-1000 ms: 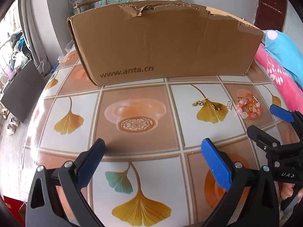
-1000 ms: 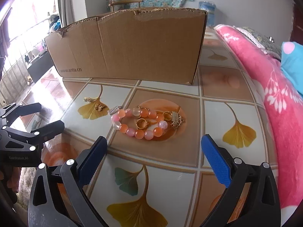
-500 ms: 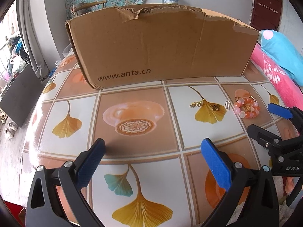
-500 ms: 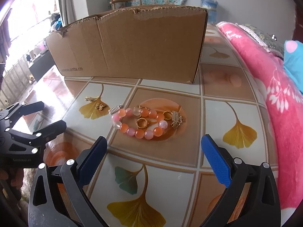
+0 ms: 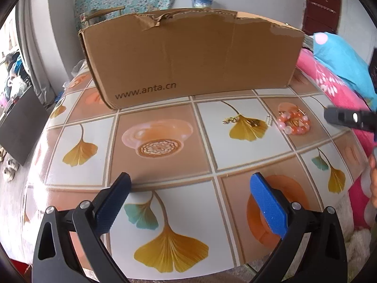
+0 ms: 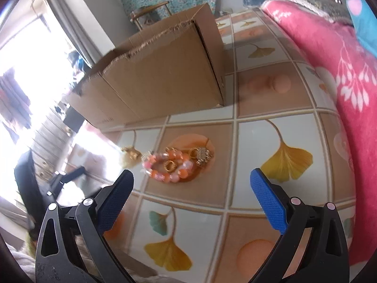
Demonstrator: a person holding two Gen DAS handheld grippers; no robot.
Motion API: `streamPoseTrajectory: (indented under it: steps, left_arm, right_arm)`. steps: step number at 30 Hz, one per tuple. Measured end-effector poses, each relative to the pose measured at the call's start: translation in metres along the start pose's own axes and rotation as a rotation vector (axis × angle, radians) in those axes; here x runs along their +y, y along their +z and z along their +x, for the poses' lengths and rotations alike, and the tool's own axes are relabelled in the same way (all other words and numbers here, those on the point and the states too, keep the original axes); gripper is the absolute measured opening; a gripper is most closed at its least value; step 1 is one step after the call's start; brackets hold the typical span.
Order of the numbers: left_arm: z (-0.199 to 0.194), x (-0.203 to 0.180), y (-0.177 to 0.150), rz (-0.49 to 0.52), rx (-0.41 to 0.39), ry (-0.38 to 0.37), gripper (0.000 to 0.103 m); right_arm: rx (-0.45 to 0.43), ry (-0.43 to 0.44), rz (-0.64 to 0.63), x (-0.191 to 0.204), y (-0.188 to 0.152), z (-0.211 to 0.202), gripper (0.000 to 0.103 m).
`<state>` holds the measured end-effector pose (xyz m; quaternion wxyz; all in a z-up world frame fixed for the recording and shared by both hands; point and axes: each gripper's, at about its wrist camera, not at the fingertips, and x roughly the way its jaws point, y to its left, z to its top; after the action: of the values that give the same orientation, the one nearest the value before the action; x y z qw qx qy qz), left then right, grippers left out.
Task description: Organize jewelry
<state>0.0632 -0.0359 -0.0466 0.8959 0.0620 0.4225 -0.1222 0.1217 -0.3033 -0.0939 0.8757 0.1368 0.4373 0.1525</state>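
Right wrist view: the right tongs (image 6: 192,188) are held spread wide and empty above the tiled bench (image 6: 278,127), with the jewelry lying just ahead and a little left of the gap between the two blue pads (image 6: 268,200). A bracelet of orange and pink beads (image 6: 168,166) is seen coiled in a flattened loop on a brown tile, its long axis running roughly across the tongs' opening, so a crosswise closing would be met by the loop's length, not its width. A gold ring (image 6: 169,164) is lying inside the loop, a second gold ring (image 6: 193,152) and a gold clasp piece (image 6: 203,157) are touching its far right edge, a small silver spring (image 6: 147,155) is just beside its left end, and gold earrings (image 6: 130,152) are set further left on a printed leaf. From the left wrist view the same cluster, bracelet (image 5: 293,123) included, is placed far off to the right, while the left tongs (image 5: 189,194), also spread and empty, are aimed at bare tile near the bench's front edge. The right tongs are judged plainly the nearer. A torn cardboard box (image 6: 165,80), a likely destination, is standing behind the jewelry, well apart from it, and nothing is yet gripped.
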Motion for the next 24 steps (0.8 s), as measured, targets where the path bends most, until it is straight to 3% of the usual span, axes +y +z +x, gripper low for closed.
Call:
streamPoseTrajectory:
  steps: [7,12,15,18,24]
  left_arm:
    - [-0.004,-0.009,-0.001,0.035,-0.021,-0.007,0.099]
    - [-0.008,-0.026,0.002,0.14,-0.081,0.01,0.099]
    - [-0.01,-0.036,0.01,0.188,-0.119,-0.006,0.097]
    - [-0.011,-0.04,0.018,0.19,-0.139,-0.055,0.087]
    - [-0.004,-0.049,0.035,0.158,-0.135,-0.214,0.062]
  right_arm:
    - [-0.05,0.026,-0.044,0.012,0.013,-0.007,0.094]
    - [-0.069,0.025,-0.067,0.016,0.015,-0.004,0.088]
    - [-0.048,0.029,-0.064,0.015,0.01,0.002,0.076]
    - [-0.021,0.025,-0.063,0.015,0.008,0.005,0.062]
    - [0.014,0.02,-0.074,0.016,0.008,0.005,0.036]
